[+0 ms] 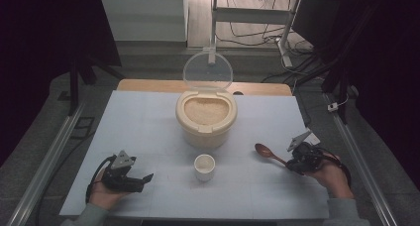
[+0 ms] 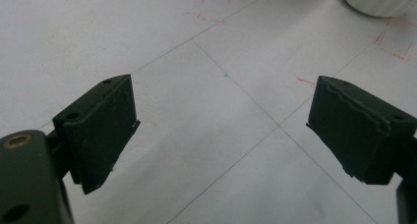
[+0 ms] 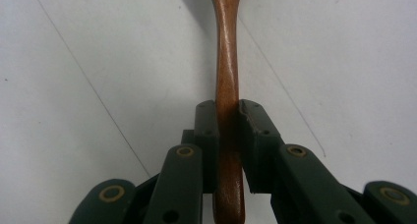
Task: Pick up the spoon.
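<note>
So the right gripper [image 1: 293, 162] is clamped on the handle of a wooden spoon [image 1: 268, 153], and the right gripper view makes that pretty clear: both black pads are pressed flat against either side of the brown handle [image 3: 228, 111], which runs straight up between them and out the top of the frame. No gap on either side that I can see. From the high view the spoon sits low over the white table [image 1: 148, 132], bowl end pointing up and left toward the middle, roughly level with the surface, though I can't tell if the bowl is actually touching the table or just above it. The person's right hand [image 1: 333, 175] comes in from the bottom right corner, wrist angled inward so the gripper points diagonally toward the centre. Over on the other side, the left gripper [image 1: 141, 180] rests low near the front left of the table, aimed to the right, with the left hand [image 1: 101, 189] wrapped under it. Its jaws are spread wide with nothing but bare table between them. A small white cup [image 1: 204, 167] stands between the two grippers, just in front of the cream rice container [image 1: 205, 123], whose clear lid [image 1: 208, 70] is flipped up.
</note>
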The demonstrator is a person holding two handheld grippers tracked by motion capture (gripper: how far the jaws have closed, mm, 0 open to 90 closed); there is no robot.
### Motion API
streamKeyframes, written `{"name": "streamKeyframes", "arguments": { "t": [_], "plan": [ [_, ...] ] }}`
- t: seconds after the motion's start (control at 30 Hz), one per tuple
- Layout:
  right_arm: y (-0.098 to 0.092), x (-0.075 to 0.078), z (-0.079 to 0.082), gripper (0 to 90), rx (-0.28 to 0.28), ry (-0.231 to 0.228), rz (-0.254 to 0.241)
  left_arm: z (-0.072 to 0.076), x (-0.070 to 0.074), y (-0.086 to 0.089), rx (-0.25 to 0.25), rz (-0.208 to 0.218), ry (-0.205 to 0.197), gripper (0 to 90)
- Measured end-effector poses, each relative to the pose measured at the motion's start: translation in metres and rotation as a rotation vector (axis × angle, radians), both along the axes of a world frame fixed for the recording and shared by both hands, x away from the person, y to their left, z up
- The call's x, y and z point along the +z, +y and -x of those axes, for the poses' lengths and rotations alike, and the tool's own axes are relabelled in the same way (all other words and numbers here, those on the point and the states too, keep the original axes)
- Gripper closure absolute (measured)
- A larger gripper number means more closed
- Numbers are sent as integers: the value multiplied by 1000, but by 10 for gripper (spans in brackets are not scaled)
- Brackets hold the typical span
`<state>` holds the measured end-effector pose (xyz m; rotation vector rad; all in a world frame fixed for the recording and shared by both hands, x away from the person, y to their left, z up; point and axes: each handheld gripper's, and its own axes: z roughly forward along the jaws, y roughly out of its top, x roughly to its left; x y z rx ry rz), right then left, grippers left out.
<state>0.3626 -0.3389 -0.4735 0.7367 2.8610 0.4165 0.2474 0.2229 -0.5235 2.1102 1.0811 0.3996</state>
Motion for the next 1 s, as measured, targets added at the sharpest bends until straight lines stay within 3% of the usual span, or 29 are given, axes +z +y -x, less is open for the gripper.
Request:
{"name": "streamKeyframes", "arguments": {
  "t": [0.23, 0.53, 0.77, 1.0],
  "plan": [
    [-2, 8, 3, 783, 4, -27, -63, 0, 0, 0, -1, -2, 1, 108],
    [10, 24, 13, 783, 48, -62, -144, 0, 0, 0, -3, -2, 5, 108],
    [35, 42, 24, 783, 153, -101, -182, -1, 0, 1, -1, 3, 9, 108],
    [63, 51, 33, 782, 221, -105, -211, -1, -1, 0, -3, 4, 11, 108]
  ]
}}
